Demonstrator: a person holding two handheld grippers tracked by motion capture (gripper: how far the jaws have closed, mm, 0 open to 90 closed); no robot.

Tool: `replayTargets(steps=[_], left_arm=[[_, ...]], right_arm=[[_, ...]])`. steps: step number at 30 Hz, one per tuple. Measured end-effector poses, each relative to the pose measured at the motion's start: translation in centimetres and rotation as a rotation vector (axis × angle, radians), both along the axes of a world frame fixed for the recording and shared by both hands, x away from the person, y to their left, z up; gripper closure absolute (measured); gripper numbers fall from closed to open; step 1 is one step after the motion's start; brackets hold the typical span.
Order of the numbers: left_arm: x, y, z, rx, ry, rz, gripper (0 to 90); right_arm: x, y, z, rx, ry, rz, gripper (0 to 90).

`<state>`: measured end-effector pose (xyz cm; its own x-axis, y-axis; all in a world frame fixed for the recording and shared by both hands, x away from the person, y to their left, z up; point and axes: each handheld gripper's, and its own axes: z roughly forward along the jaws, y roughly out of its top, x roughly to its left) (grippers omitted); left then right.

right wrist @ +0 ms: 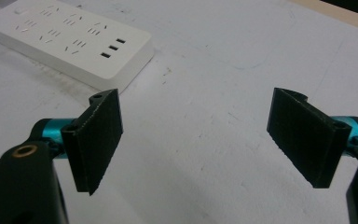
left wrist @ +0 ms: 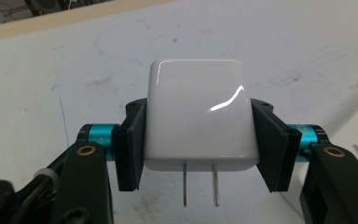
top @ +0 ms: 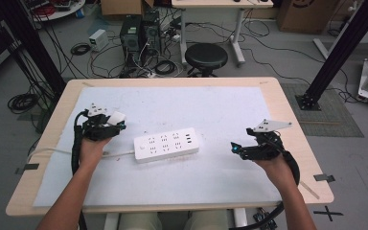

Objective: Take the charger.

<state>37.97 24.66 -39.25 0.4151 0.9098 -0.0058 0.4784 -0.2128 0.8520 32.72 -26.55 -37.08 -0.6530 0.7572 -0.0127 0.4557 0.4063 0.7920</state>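
Left gripper [left wrist: 198,140] fingers clamp the glossy white plug adapter [left wrist: 198,119] by its flat sides, near the worktop's left edge. It is judged light, rigid and slippery; keep clear of the prongs. Right gripper [right wrist: 200,140] fingers stand apart, empty.

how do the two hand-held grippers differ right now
The left hand-held gripper is shut on a white charger, prongs pointing back toward its camera; the right hand-held gripper stands wide open with nothing between its pads. The left one is off the power strip's cord end, the right off its USB end. Both have black pads and teal fittings.
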Motion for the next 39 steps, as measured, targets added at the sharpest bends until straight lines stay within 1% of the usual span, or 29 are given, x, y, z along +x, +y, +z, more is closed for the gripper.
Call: replayTargets(steps=[1,2,3,4,5,10,14,16,17,19,23,24,26,28,29,30,31,33,36,39], left_arm=[[-0.4,-0.1,0.3,-0.003,-0.008,-0.014,42.7],[-0.7,-0.1,0.6,0.005,-0.017,-0.029,42.7],[-1.1,-0.2,0.8,-0.008,-0.033,-0.036,42.7],[-1.5,-0.3,1.1,-0.011,-0.042,-0.049,42.8],[-1.8,-0.4,1.4,-0.010,-0.053,-0.062,42.7],[-3.5,-1.0,2.6,-0.017,-0.098,-0.138,42.7],[-4.5,-1.4,3.3,-0.041,-0.116,-0.188,42.7],[-5.0,-1.6,3.5,-0.058,-0.126,-0.204,42.7],[-5.2,-1.7,3.7,-0.057,-0.132,-0.210,42.7],[-5.6,-1.9,3.9,-0.067,-0.137,-0.220,42.7],[-6.3,-2.4,4.2,-0.061,-0.144,-0.243,42.7],[-6.4,-2.6,4.3,-0.065,-0.144,-0.249,42.7],[-6.6,-2.8,4.2,-0.064,-0.146,-0.272,42.7],[-6.7,-2.9,4.2,-0.051,-0.148,-0.306,42.7],[-6.8,-3.0,4.1,-0.059,-0.146,-0.316,42.7],[-6.8,-3.0,4.1,-0.059,-0.146,-0.316,42.6],[-6.9,-3.1,4.0,-0.061,-0.150,-0.330,42.6],[-6.9,-3.2,3.8,-0.066,-0.148,-0.346,42.6],[-7.0,-3.4,3.8,-0.071,-0.154,-0.368,42.6],[-7.1,-3.7,3.8,-0.074,-0.164,-0.391,42.6]], right_arm=[[0.0,0.0,0.0,0.003,-0.001,0.003,18.4],[-0.1,0.0,0.0,0.004,0.001,0.001,18.4],[-0.2,0.1,0.0,0.007,0.000,0.002,18.4],[-0.2,0.1,0.0,0.005,-0.004,0.006,18.4],[-0.2,0.1,0.1,0.008,0.001,0.003,18.5],[-0.4,0.1,0.0,0.011,-0.007,0.011,18.4],[-0.5,0.1,0.0,0.012,-0.013,0.017,18.4],[-0.6,0.1,0.0,0.020,-0.006,0.017,18.4],[-0.5,0.1,0.0,0.018,-0.013,0.025,18.4],[-0.7,0.1,0.1,0.016,-0.011,0.021,18.4],[-0.8,0.2,0.1,0.016,-0.010,0.033,18.4],[-0.8,0.3,0.0,0.017,-0.006,0.032,18.4],[-0.8,0.4,0.0,0.013,-0.017,0.039,18.4],[-0.7,0.5,0.0,0.008,-0.029,0.042,18.4],[-0.6,0.6,-0.1,-0.003,-0.032,0.047,18.4],[-0.6,0.6,-0.1,-0.003,-0.032,0.047,18.4],[-0.6,0.7,-0.1,-0.007,-0.030,0.049,18.4],[-0.5,0.9,-0.1,-0.009,-0.024,0.057,18.4],[-0.5,1.4,-0.2,-0.007,-0.029,0.101,18.3],[-0.6,1.7,0.0,-0.006,-0.023,0.114,18.4]])
